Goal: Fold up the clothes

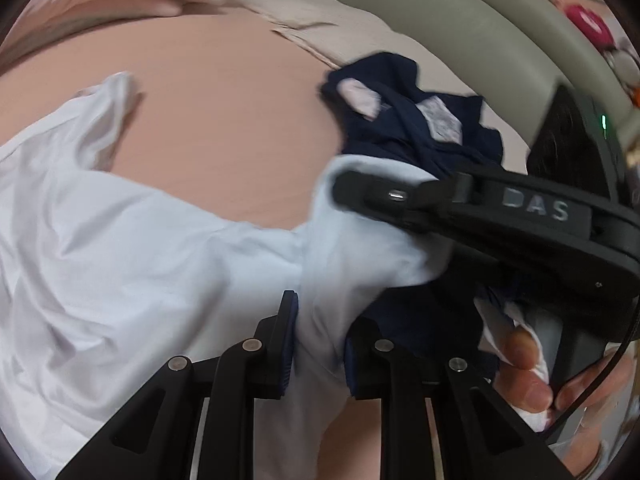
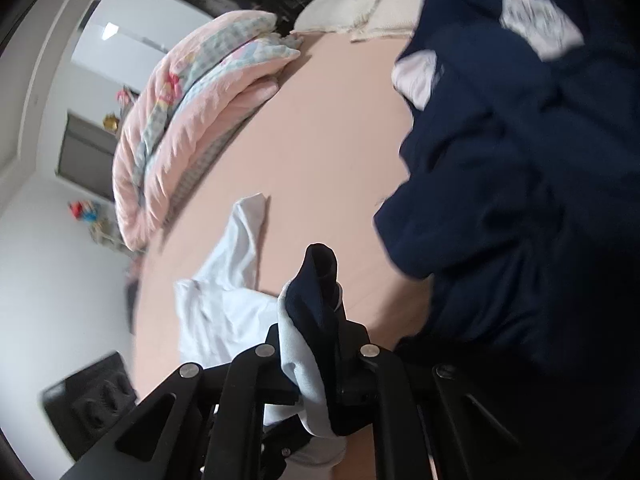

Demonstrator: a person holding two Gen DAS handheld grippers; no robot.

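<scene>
The left gripper (image 1: 318, 344) is clamped on a bunched fold of the white shirt (image 1: 120, 248), which spreads from the jaws toward the near left edge of the pink bed (image 1: 224, 120), one sleeve lying further in. The right gripper (image 2: 320, 344) is closed on white and navy cloth together; in the left view its finger lies across the white fold, with a hand (image 1: 532, 376) below it. A navy garment (image 2: 520, 200) is heaped at the bed's right side. A folded quilt (image 2: 180, 120) sits at the far left edge, a beige pillow (image 1: 320, 16) at the far end
</scene>
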